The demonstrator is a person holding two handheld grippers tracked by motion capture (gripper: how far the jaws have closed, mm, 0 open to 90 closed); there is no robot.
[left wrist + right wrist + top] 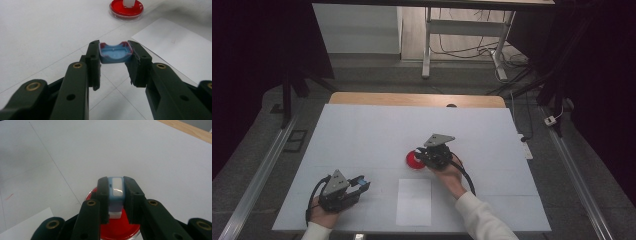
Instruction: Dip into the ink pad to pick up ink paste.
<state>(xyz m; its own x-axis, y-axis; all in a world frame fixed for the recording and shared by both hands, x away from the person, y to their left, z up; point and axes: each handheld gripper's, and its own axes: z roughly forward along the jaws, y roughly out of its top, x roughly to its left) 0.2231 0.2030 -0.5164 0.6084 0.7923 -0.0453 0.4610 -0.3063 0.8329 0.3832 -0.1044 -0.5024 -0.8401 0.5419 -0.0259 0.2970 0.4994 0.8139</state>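
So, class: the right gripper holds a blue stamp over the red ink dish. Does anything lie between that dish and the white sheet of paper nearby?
Nothing visible does. Between the red ink dish and the white sheet of paper lies only bare table. The right gripper is shut on the blue stamp, directly above the dish.

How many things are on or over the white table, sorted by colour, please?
Red: 1, the round ink pad.
Blue: 2, the stamp cap held in the left gripper and the stamp held in the right gripper over the ink pad.
White: 1, the paper sheet.
Total: 4
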